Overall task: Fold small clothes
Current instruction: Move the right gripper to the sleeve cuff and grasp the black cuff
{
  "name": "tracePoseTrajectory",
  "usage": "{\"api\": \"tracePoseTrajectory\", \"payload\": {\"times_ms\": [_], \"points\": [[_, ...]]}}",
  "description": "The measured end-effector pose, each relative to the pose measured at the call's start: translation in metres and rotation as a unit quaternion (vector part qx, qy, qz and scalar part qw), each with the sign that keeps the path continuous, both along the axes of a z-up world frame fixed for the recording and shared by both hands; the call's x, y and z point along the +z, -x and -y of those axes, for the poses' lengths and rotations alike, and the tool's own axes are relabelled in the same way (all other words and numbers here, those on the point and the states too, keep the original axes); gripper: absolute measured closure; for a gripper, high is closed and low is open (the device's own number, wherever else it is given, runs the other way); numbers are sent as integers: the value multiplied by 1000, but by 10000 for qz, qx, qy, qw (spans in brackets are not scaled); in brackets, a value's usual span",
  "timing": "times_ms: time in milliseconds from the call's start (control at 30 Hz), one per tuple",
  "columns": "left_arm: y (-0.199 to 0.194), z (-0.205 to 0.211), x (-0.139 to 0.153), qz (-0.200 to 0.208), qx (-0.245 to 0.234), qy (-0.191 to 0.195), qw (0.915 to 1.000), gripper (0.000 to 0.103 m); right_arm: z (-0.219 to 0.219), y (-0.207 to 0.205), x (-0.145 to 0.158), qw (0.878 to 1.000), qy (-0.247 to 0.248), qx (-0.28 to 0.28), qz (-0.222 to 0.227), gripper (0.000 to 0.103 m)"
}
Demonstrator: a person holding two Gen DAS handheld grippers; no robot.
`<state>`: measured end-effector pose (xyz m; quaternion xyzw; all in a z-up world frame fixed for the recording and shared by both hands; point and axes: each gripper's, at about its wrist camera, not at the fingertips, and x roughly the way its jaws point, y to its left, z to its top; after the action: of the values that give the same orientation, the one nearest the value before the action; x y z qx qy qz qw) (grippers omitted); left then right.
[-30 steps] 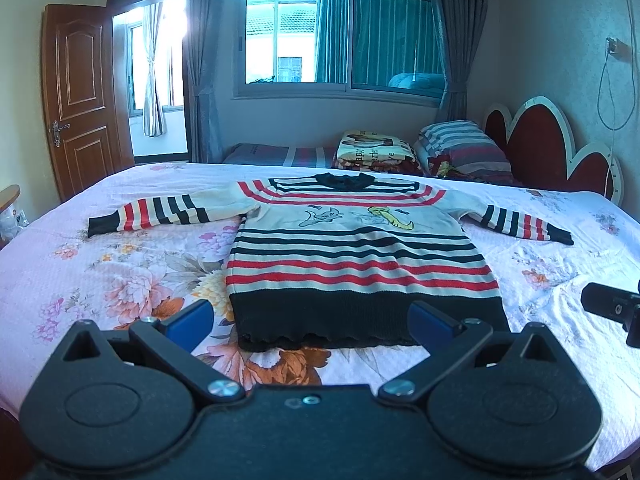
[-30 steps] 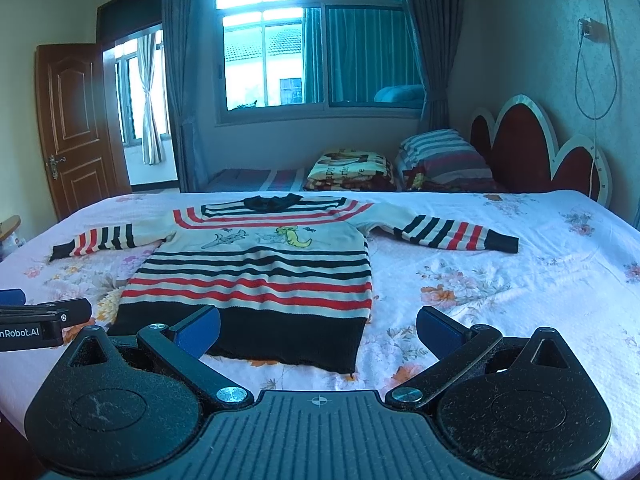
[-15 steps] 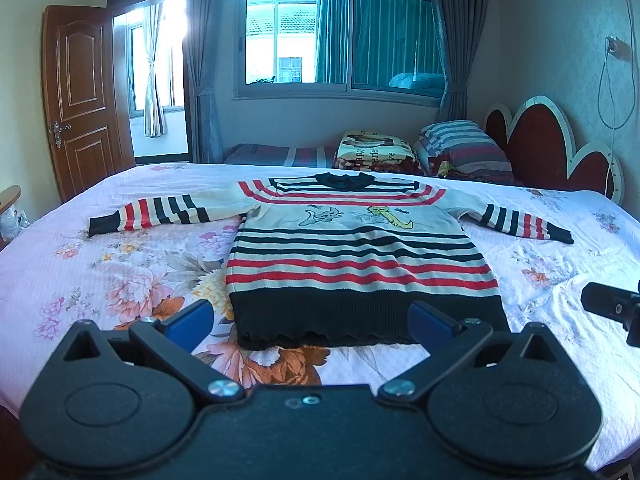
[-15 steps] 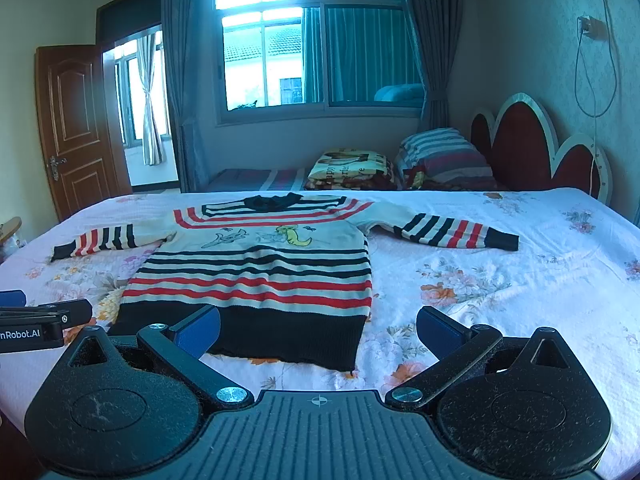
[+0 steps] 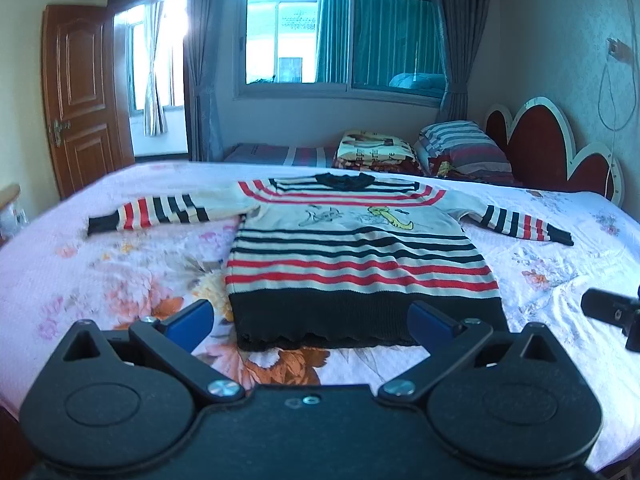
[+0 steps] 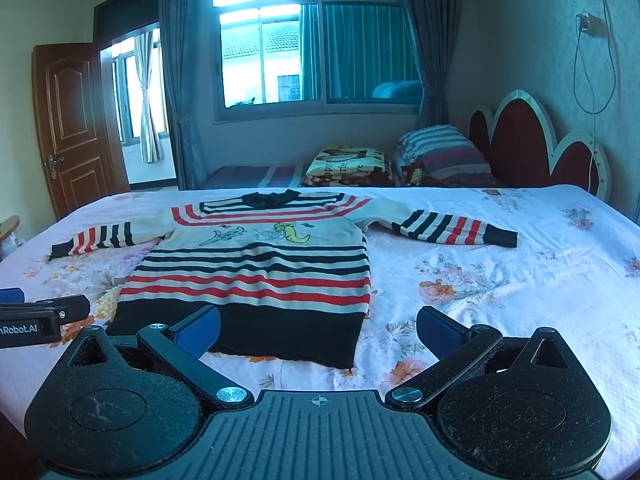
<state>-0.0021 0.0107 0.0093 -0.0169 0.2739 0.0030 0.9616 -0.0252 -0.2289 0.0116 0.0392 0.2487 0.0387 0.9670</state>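
A small striped sweater [image 5: 352, 256] in cream, red and black lies flat on the bed, front up, both sleeves spread sideways. It also shows in the right wrist view [image 6: 256, 268]. My left gripper [image 5: 310, 320] is open and empty, held just in front of the black hem. My right gripper [image 6: 318, 322] is open and empty, in front of the hem's right corner. Each gripper's tip shows at the edge of the other view: the right one [image 5: 612, 312] and the left one [image 6: 44, 312].
The bed has a floral sheet [image 5: 120, 280]. Pillows and a folded blanket [image 5: 420, 152] lie beyond it by a red headboard [image 5: 552, 148]. A window [image 5: 340, 28] and a brown door [image 5: 80, 92] are behind. The bed's near edge is right below both grippers.
Both views have shifted slightly; the sweater sits a little lower and nearer in the left wrist view. Both grippers stay open and the sweater has not moved.
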Motion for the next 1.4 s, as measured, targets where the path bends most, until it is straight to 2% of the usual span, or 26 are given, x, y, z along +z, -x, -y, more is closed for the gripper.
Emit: {"api": "tracePoseTrajectory", "payload": {"times_ms": [100, 167, 233, 400, 533, 767, 833, 1100, 1167, 1333, 1367, 1400], "points": [[-3, -9, 1, 84, 16, 581, 9983, 1, 4, -3, -3, 9999, 78, -145, -2, 0], [-12, -6, -1, 5, -135, 627, 9979, 1, 5, -5, -5, 9991, 296, -310, 56, 0], [-22, 0, -4, -41, -250, 599, 9979, 1, 11, -10, -9, 9984, 384, -410, 102, 0], [-47, 18, -11, -55, -461, 408, 9981, 1, 50, -36, -12, 9974, -442, -523, -224, 0], [-75, 25, -16, -189, -647, 412, 9969, 1, 74, -61, -10, 9958, -494, -743, -191, 0], [-130, 25, -21, -278, -473, 376, 9978, 1, 104, -119, -16, 9934, -614, -843, -477, 0], [-146, 26, -23, -308, -461, 306, 9980, 1, 111, -137, -22, 9925, -800, -686, -623, 0], [-214, 31, -43, -495, -294, 46, 9983, 1, 149, -214, -37, 9862, -1079, -1160, -485, 0], [-230, 34, -48, -488, -286, -55, 9984, 1, 162, -234, -42, 9843, -1148, -1262, -445, 33], [-274, 39, -61, -352, -182, -360, 9986, 1, 201, -282, -61, 9750, -1453, -1630, -415, 34], [-283, 39, -63, -319, -160, -380, 9986, 2, 209, -289, -65, 9732, -1493, -1702, -407, 36], [-292, 39, -66, -295, -140, -399, 9987, 2, 218, -298, -71, 9706, -1555, -1785, -427, 41]]}}
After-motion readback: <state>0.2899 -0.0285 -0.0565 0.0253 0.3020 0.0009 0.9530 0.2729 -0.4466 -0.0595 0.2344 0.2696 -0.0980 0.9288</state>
